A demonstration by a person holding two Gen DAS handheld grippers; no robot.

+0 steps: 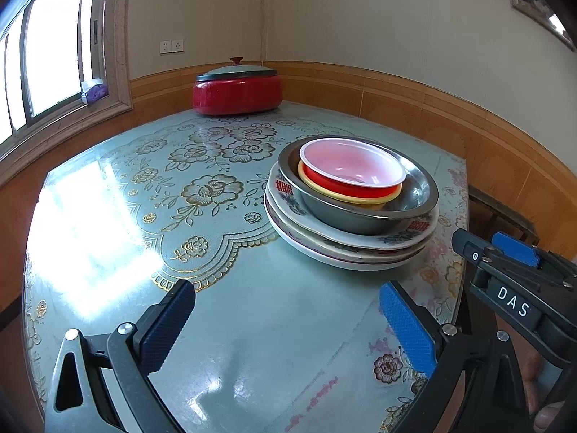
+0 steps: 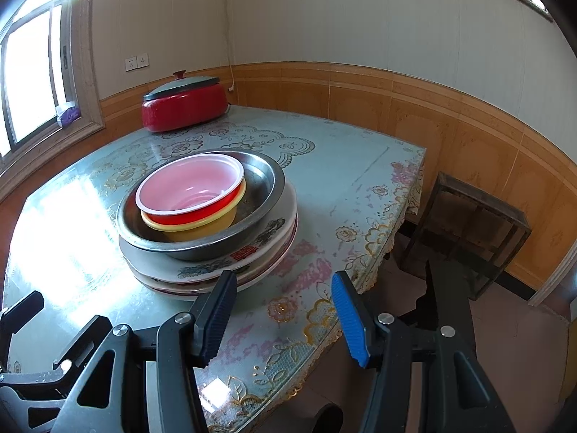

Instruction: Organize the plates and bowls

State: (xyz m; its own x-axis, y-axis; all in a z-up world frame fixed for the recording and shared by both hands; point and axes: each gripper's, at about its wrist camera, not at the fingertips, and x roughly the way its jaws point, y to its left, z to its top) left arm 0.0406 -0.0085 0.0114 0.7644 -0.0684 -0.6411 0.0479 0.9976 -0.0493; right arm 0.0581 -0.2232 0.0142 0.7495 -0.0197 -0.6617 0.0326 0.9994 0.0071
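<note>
left gripper (image 1: 286, 319) wide, right gripper (image 2: 285, 312) half open, both empty; yellow bowl (image 2: 202, 225) mostly hidden under red bowl (image 2: 187, 195) at 11 o'clock.

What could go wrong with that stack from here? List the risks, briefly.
1. The red plastic bowl and yellow bowl sit off-centre in the steel basin, leaning toward one side; a nudge to the stack could probably slide them.
2. The plates under the basin look unevenly nested, so the pile may rock if pushed.
3. The right claw, open and empty, sits close to the plates' rim and over the table edge; a careless move could knock the stack.
</note>
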